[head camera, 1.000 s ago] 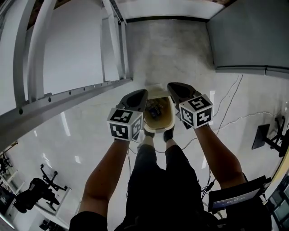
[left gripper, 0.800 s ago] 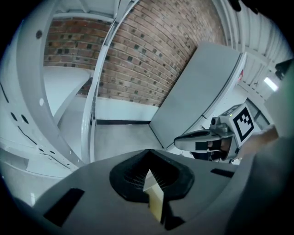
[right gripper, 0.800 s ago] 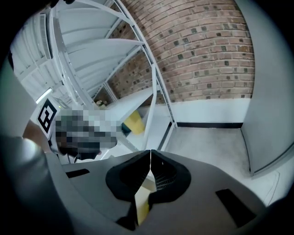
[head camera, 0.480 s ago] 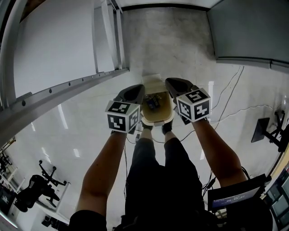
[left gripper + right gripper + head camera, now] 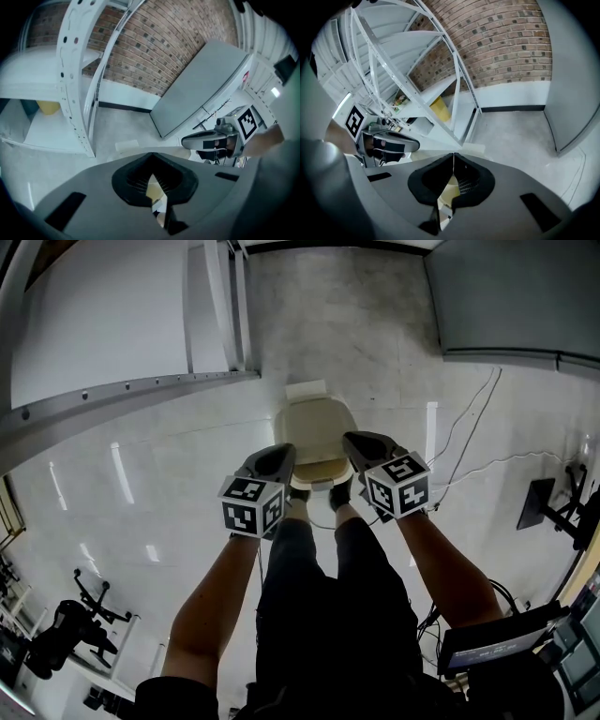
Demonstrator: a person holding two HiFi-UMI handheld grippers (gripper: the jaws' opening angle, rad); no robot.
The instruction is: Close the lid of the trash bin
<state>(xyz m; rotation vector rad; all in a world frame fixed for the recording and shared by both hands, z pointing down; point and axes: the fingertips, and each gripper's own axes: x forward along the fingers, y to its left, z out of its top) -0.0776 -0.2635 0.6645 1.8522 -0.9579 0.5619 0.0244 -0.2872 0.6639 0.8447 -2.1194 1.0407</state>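
Note:
A beige trash bin stands on the floor just ahead of the person's feet, and its lid lies flat over the top so nothing inside shows. My left gripper hangs by the bin's near left corner. My right gripper hangs by its near right corner. Neither touches the bin. In the left gripper view the jaws meet at their tips with nothing held, and a sliver of the bin shows through the gap. In the right gripper view the jaws are likewise shut and empty.
A white metal shelving frame runs along the left. A grey panel stands at the upper right. Cables trail over the glossy floor on the right. The person's shoes are at the bin's near edge.
The bin's lid, earlier up with rubbish showing inside, now lies down. Both grippers have drawn back toward the person, off the bin's sides.

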